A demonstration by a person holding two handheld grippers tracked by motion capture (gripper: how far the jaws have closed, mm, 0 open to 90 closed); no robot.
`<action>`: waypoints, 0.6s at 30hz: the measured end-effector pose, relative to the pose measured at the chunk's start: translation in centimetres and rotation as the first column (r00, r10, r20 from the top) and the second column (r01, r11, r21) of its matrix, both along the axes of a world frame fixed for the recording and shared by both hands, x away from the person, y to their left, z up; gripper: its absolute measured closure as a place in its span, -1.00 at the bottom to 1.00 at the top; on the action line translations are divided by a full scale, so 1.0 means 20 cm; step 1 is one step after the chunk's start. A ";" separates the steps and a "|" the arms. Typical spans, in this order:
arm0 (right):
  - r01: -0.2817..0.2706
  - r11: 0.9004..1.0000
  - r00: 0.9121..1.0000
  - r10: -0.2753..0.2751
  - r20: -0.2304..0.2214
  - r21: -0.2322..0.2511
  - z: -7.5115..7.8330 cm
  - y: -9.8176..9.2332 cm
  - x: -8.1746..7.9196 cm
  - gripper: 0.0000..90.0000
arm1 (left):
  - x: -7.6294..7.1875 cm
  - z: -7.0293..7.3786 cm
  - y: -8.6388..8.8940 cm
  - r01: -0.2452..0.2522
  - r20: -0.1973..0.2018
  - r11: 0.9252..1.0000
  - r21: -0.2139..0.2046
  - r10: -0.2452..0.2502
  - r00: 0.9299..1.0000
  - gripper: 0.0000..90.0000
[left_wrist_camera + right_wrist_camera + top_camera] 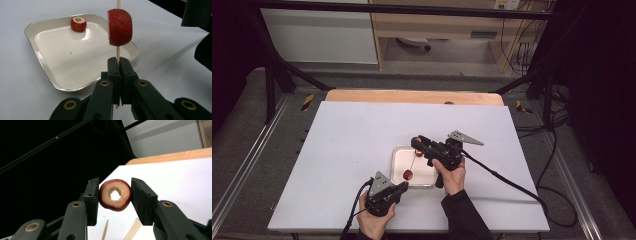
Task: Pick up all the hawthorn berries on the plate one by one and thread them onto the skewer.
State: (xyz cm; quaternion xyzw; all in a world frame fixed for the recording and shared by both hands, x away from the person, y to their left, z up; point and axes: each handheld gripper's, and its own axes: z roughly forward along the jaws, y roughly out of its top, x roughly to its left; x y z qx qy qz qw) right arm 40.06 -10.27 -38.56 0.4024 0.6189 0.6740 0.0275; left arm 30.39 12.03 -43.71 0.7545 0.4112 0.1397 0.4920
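Left fingers (119,65) clenched on upright skewer (118,53), right fingers (113,196) grasping cored fruit ring (115,194)

A white table (347,150) spreads beneath the grippers; beyond them, past its wooden far edge (412,96), stand a light wood cabinet (437,25) and black frame bars (277,70).

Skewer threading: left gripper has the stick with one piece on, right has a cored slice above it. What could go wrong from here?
1. The cored slice hole is small and the skewer tip sits off to the side below it; a miss could stab the flesh or split the ring.
2. The left gripper clamps only the skewer's bottom end, so downward push may tilt or slip it.
3. The threaded piece might slide down onto the tray.
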 end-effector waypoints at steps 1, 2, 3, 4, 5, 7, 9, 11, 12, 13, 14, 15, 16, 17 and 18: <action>-0.001 1.000 1.000 0.001 0.008 0.002 0.00 0.00 0.00 0.33 | 0.00 0.00 0.00 0.001 -0.007 1.000 -0.013 -0.001 1.000 0.97; -0.002 1.000 1.000 0.002 0.008 0.005 0.00 0.00 0.00 0.33 | 0.00 0.00 0.00 -0.003 -0.008 1.000 -0.020 0.003 1.000 0.97; 0.006 1.000 1.000 -0.006 0.017 0.003 0.00 0.00 -0.01 0.33 | 0.00 0.00 0.00 -0.004 -0.010 1.000 -0.027 0.004 1.000 0.97; 0.005 1.000 1.000 -0.005 0.020 0.008 0.00 0.00 -0.01 0.33 | 0.00 0.00 0.00 -0.005 -0.012 0.999 -0.031 0.005 1.000 0.97; 0.006 1.000 1.000 -0.007 0.024 0.013 0.00 0.01 -0.01 0.33 | 0.01 0.00 -0.01 -0.010 -0.008 0.999 -0.033 0.009 1.000 0.97; 0.007 1.000 1.000 -0.008 0.029 0.017 -0.01 0.01 -0.01 0.33 | 0.01 0.01 -0.01 -0.011 -0.013 0.999 -0.040 0.010 1.000 0.97; 0.008 1.000 1.000 -0.009 0.029 0.016 -0.01 0.01 -0.01 0.33 | 0.01 0.01 -0.01 -0.012 -0.018 0.999 -0.049 0.011 1.000 0.97; 0.010 1.000 1.000 -0.010 0.029 0.013 -0.01 0.01 -0.02 0.33 | 0.01 0.01 -0.01 -0.016 -0.021 0.998 -0.053 0.015 1.000 0.97; 0.008 1.000 0.999 -0.009 0.032 0.013 -0.01 0.01 -0.02 0.33 | 0.01 0.01 -0.02 -0.017 -0.027 0.998 -0.058 0.015 1.000 0.97; 0.005 1.000 1.000 -0.006 0.029 0.013 -0.01 0.01 -0.02 0.33 | 0.01 0.01 -0.01 -0.020 -0.031 0.998 -0.059 0.018 0.999 0.97; 0.006 1.000 1.000 -0.006 0.028 0.012 -0.02 0.01 -0.02 0.33 | 0.01 0.00 -0.01 -0.021 -0.034 0.998 -0.060 0.019 0.999 0.97; 0.005 1.000 1.000 -0.005 0.028 0.013 -0.02 0.02 -0.02 0.33 | 0.01 0.00 -0.01 -0.021 -0.035 0.998 -0.062 0.019 0.999 0.97; 0.006 1.000 1.000 -0.007 0.030 0.012 -0.02 0.02 -0.02 0.33 | 0.01 0.00 -0.01 -0.021 -0.035 0.998 -0.062 0.019 0.999 0.97; 0.006 1.000 1.000 -0.006 0.029 0.013 -0.02 0.02 -0.02 0.33 | 0.01 0.00 -0.01 -0.022 -0.036 0.998 -0.062 0.020 0.999 0.97; 0.006 1.000 1.000 -0.006 0.030 0.013 -0.02 0.02 -0.02 0.33 | 0.01 0.00 -0.01 -0.023 -0.038 0.998 -0.064 0.020 0.999 0.97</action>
